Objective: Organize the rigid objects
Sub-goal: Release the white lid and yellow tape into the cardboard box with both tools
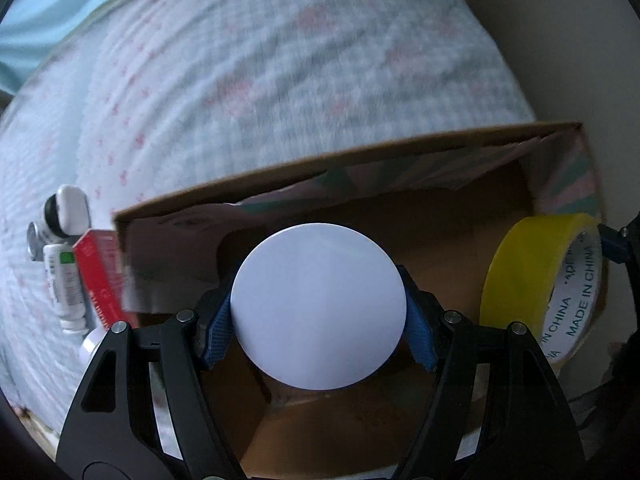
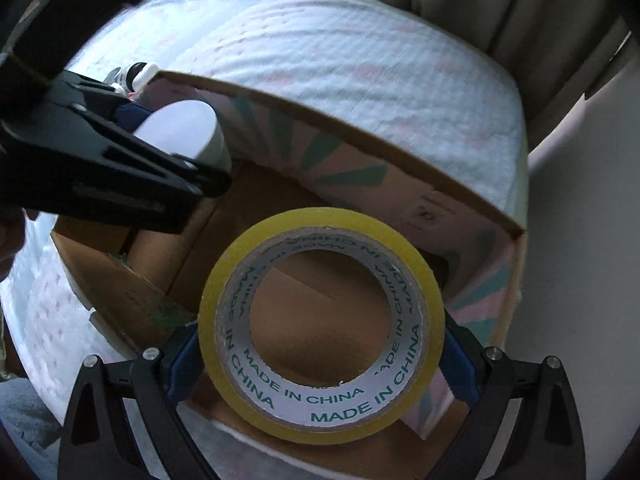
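Left tool pinches a white jar, right tool a tape roll, above the box

The left wrist view looks down along its claw, close over the open box on the bed. The right wrist view looks down over the same box from its right end. Both share the box interior and tape.
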A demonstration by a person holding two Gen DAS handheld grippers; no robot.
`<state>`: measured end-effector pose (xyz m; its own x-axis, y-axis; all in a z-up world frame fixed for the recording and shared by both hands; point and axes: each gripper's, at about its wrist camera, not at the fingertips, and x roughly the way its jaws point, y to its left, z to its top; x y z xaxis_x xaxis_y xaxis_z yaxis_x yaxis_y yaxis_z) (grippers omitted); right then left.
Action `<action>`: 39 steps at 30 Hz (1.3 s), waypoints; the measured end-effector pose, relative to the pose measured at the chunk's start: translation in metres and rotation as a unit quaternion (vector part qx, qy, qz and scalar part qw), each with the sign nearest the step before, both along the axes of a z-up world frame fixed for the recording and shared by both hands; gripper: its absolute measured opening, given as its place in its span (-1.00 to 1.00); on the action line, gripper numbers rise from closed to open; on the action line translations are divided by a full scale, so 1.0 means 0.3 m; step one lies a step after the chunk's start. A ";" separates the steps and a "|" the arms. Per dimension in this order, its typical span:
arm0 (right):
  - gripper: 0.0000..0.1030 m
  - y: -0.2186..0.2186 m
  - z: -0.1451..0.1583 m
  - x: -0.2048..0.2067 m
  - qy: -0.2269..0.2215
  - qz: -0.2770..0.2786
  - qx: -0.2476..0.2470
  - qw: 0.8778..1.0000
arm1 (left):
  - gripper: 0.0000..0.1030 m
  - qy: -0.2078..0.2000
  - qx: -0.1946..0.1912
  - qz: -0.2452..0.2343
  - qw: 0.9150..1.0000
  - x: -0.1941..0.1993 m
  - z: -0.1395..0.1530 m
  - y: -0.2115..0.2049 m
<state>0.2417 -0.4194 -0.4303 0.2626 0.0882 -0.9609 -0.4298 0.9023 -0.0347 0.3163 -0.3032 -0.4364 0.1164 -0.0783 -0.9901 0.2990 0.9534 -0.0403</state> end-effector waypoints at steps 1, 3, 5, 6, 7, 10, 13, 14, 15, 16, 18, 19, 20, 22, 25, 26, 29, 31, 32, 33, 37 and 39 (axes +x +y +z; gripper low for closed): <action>0.87 -0.002 -0.005 0.004 0.001 -0.001 0.003 1.000 | 0.32 0.002 0.001 -0.003 1.000 0.001 -0.010 -0.005; 0.87 -0.003 -0.016 0.007 -0.003 -0.004 0.001 1.000 | 0.33 0.005 0.004 -0.008 1.000 0.008 -0.027 -0.013; 0.88 -0.007 -0.025 0.021 0.002 -0.011 0.003 1.000 | 0.50 0.003 0.016 -0.016 1.000 0.011 -0.025 -0.028; 0.88 -0.009 -0.031 0.028 0.012 -0.019 0.006 1.000 | 1.00 -0.006 0.016 -0.018 1.000 0.010 -0.012 -0.034; 0.89 -0.015 -0.035 0.033 0.021 -0.025 0.011 0.999 | 1.00 -0.015 0.012 -0.019 1.000 0.008 0.005 -0.034; 1.00 -0.034 -0.011 0.027 -0.005 -0.035 0.019 0.999 | 1.00 -0.038 0.006 -0.021 0.999 0.002 0.048 -0.032; 1.00 -0.053 0.027 0.012 -0.024 -0.050 0.017 0.998 | 1.00 -0.032 0.008 -0.024 0.999 -0.004 0.049 -0.023; 1.00 -0.060 0.031 0.010 -0.020 -0.055 0.020 0.998 | 1.00 -0.031 0.008 -0.024 0.999 -0.004 0.051 -0.020; 1.00 -0.067 0.037 0.008 -0.016 -0.062 0.023 0.998 | 1.00 -0.031 0.009 -0.024 0.999 -0.005 0.052 -0.012; 1.00 -0.071 0.044 0.004 -0.014 -0.067 0.025 0.997 | 1.00 -0.030 0.009 -0.024 0.999 -0.002 0.057 -0.009; 1.00 -0.081 0.063 -0.003 -0.019 -0.074 0.026 0.997 | 1.00 -0.035 0.008 -0.022 0.999 -0.011 0.075 0.002; 1.00 -0.082 0.078 -0.007 -0.023 -0.075 0.025 0.997 | 1.00 -0.037 0.007 -0.022 0.999 -0.028 0.098 0.007; 1.00 -0.082 0.088 -0.012 -0.027 -0.076 0.023 0.996 | 1.00 -0.039 0.006 -0.021 0.999 -0.032 0.110 0.010; 1.00 -0.077 0.112 -0.023 -0.029 -0.076 0.018 0.997 | 1.00 -0.046 0.001 -0.019 0.999 -0.054 0.151 0.019; 1.00 -0.080 0.167 -0.038 -0.030 -0.074 0.016 0.997 | 1.00 -0.059 -0.001 -0.022 0.998 -0.085 0.216 0.029; 1.00 -0.082 0.188 -0.046 -0.032 -0.074 0.015 0.997 | 1.00 -0.062 -0.002 -0.022 0.998 -0.096 0.237 0.033; 1.00 -0.076 0.250 -0.075 -0.043 -0.073 0.009 0.996 | 1.00 -0.073 -0.019 -0.024 0.997 -0.144 0.327 0.060; 1.00 -0.069 0.289 -0.099 -0.052 -0.074 0.007 0.996 | 1.00 -0.088 -0.025 -0.022 0.996 -0.180 0.402 0.086; 1.00 -0.065 0.314 -0.113 -0.058 -0.075 0.008 0.996 | 1.00 -0.094 -0.027 -0.020 0.995 -0.193 0.428 0.096; 1.00 -0.063 0.342 -0.128 -0.064 -0.074 0.010 0.995 | 1.00 -0.103 -0.030 -0.016 0.994 -0.212 0.466 0.116; 1.00 -0.023 0.445 -0.176 -0.087 -0.071 0.012 0.994 | 1.00 -0.139 -0.031 0.007 0.990 -0.289 0.599 0.216; 1.00 0.002 0.488 -0.193 -0.094 -0.070 0.018 0.993 | 1.00 -0.157 -0.030 0.027 0.987 -0.324 0.660 0.284</action>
